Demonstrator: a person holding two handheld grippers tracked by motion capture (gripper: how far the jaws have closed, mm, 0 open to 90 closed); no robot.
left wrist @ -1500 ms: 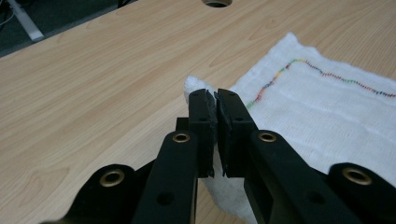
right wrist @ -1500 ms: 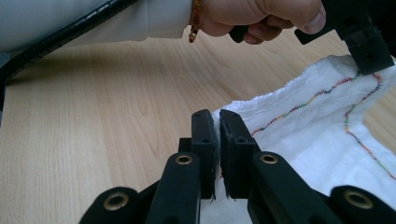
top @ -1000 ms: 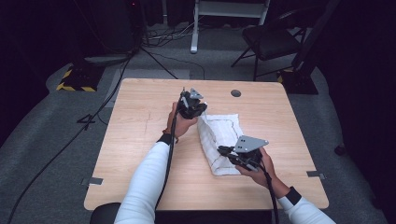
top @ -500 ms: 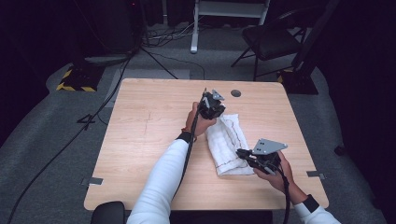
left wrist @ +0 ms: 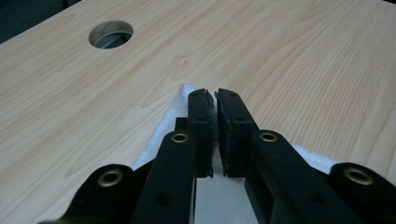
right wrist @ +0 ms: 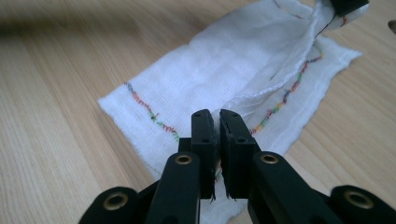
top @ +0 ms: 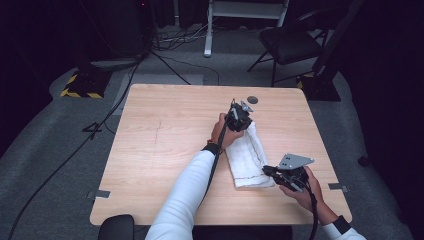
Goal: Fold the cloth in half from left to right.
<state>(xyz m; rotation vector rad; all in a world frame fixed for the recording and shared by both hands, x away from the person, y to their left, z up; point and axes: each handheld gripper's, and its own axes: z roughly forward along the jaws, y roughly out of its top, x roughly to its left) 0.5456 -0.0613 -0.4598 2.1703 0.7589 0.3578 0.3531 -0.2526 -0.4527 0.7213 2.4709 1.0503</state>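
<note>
So the white cloth (top: 246,160) is lying folded on the wooden counter (top: 160,150), right of centre in the high view, running from mid-frame down toward the lower right.

The left tongs (top: 239,119) are at its upper end, and in the left gripper view those left tongs (left wrist: 215,100) are pinched nearly together on a corner of the cloth (left wrist: 180,100), with fabric squeezed between the pads. There's a round hole (left wrist: 111,34) in the counter at the upper left of that view.

The right tongs (top: 272,171) sit at the cloth's lower right edge. In the right gripper view the right tongs (right wrist: 217,116) are clamped on a raised fold of the cloth (right wrist: 219,70), which has a multicoloured stitched line (right wrist: 149,112) near its border.
</note>
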